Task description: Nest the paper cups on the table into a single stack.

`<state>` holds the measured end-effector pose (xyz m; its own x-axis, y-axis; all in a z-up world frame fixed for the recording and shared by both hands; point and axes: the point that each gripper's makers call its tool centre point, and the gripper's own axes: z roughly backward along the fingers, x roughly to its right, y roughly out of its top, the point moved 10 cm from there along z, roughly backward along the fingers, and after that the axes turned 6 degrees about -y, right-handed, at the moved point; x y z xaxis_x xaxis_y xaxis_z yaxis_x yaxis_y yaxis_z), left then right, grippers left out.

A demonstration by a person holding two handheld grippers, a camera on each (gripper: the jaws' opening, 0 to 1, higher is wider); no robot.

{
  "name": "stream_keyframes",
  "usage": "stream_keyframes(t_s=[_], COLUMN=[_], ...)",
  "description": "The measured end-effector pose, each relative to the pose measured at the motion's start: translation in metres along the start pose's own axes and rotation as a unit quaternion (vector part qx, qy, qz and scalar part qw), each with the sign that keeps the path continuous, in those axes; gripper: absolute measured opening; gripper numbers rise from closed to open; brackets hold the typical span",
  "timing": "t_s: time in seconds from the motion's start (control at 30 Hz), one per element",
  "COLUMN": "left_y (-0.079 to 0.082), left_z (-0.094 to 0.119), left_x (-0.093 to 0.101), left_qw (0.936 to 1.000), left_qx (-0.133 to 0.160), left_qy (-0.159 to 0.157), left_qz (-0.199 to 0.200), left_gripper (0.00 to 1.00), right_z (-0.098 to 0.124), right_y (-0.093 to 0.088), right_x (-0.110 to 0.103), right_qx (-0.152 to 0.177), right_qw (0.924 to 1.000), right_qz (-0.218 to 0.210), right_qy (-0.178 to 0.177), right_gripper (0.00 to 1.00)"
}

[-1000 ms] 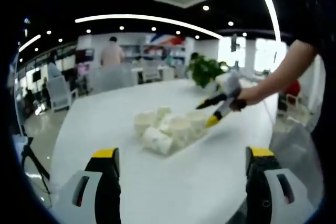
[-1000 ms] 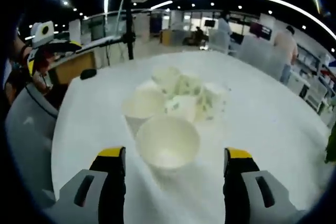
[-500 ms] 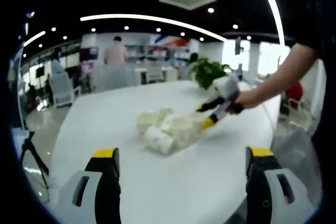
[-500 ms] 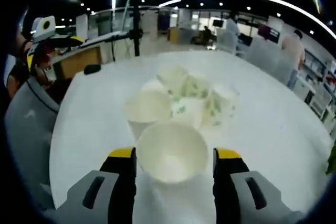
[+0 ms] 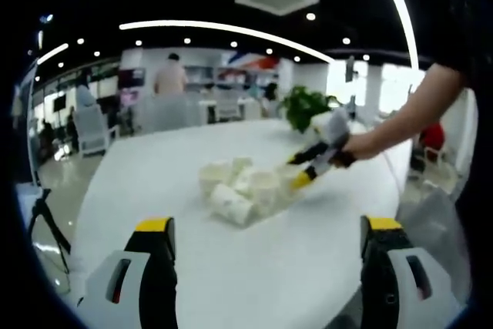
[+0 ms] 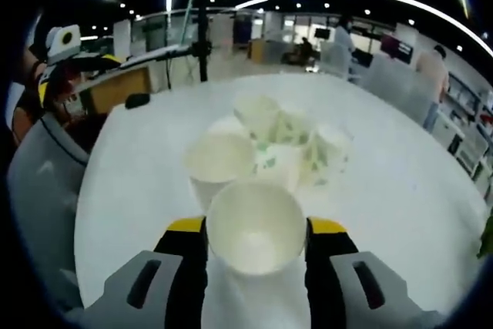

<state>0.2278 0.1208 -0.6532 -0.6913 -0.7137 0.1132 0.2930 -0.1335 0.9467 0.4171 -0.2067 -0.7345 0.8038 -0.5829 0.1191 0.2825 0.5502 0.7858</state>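
In the right gripper view a cluster of white paper cups (image 6: 266, 144) stands on the round white table (image 6: 139, 159), some with a green print. The nearest cup (image 6: 253, 217), open mouth facing me, sits between the jaws of my right gripper (image 6: 256, 226), which press on both sides of its rim. In the left gripper view the same cluster (image 5: 245, 186) lies mid-table, one cup on its side. The right gripper (image 5: 297, 172) reaches in from the right at the cluster's edge. My left gripper (image 5: 267, 229) hangs open, well short of the cups.
A potted plant (image 5: 303, 104) stands at the table's far side. A person's forearm (image 5: 400, 117) crosses the right of the left gripper view. A grey-clad body (image 6: 38, 182) is at the table's left edge, a tripod pole (image 6: 202, 36) and desks behind. Chairs and people fill the room beyond.
The right gripper's jaws have moved up to the nearest cup and closed from wide apart onto its rim. The left gripper stays open and has hardly moved.
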Motion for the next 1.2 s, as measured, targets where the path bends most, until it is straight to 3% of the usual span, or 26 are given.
stream_keyframes(t_s=[0.9,1.2], left_y=[-0.002,0.000], left_z=[0.001,-0.007], left_x=[0.006,0.010], left_qw=[0.9999,0.9996], left_qx=[0.008,0.013], left_qy=[-0.014,-0.025], left_qz=[-0.003,-0.007], left_gripper=[1.00,1.00], right_z=[0.032,0.060], right_y=[0.001,0.012], right_x=[-0.009,-0.018], right_qx=[0.016,0.032], right_qw=[0.9997,0.9989], right_qz=[-0.005,-0.010], right_qy=[-0.020,-0.032], right_gripper=[0.44,0.44])
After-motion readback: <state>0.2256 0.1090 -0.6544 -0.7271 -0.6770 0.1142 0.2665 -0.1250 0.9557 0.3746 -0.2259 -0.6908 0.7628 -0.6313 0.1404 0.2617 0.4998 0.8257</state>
